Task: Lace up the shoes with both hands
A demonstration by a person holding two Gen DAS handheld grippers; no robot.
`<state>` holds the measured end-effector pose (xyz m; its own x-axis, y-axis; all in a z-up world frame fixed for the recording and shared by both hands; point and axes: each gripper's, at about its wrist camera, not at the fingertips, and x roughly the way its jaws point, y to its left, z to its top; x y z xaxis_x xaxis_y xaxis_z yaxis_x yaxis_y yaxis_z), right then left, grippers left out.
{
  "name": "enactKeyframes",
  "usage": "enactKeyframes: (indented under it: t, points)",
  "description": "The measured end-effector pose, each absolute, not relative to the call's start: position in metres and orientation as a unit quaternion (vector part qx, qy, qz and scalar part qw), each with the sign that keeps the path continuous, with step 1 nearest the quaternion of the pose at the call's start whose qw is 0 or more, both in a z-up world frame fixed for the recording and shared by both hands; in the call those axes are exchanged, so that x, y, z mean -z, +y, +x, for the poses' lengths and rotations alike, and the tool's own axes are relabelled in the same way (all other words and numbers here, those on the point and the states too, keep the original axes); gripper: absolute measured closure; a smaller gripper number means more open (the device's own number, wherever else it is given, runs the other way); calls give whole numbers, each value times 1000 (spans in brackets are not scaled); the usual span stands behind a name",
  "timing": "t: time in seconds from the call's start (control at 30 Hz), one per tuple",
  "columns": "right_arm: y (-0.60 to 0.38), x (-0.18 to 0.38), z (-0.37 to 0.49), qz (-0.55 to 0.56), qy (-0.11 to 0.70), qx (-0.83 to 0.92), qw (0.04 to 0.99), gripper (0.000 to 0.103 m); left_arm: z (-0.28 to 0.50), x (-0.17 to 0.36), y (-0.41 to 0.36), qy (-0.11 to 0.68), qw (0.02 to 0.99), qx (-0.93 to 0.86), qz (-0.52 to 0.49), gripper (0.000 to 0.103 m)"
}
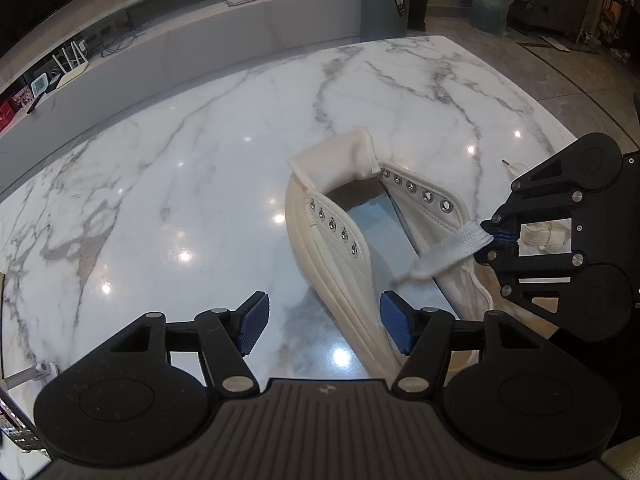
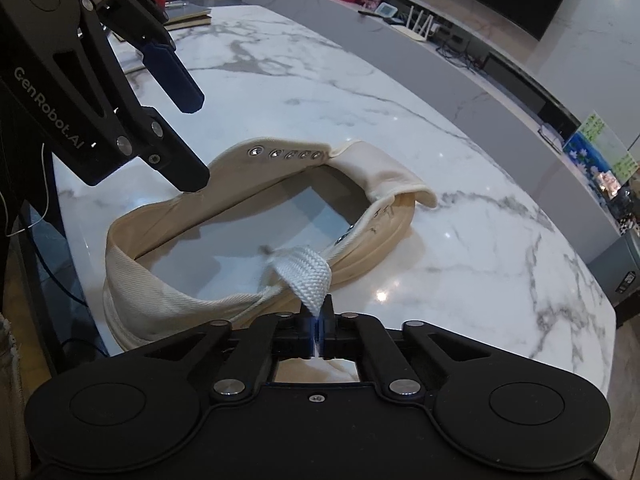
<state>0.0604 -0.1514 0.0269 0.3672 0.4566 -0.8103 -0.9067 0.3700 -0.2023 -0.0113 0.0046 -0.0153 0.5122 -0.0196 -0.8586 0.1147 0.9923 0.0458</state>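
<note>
Sitting on the marble table: white shoe, unlaced, tongue flopped forward, both eyelet rows bare. Right gripper clamped tight on the flat white lace, pinching it just past the shoe's heel end, the lace trailing down toward the opening. Left gripper spread wide, gripping nothing, hovering right over the shoe's near side, one blue pad over the sole edge.
</note>
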Motion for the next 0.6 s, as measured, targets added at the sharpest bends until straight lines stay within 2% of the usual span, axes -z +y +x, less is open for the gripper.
enactKeyframes:
  t: [0.6]
  points:
    - [-198,-23,88,-399,407,-335,750,102,-9,6,8,480,876,37,40,43]
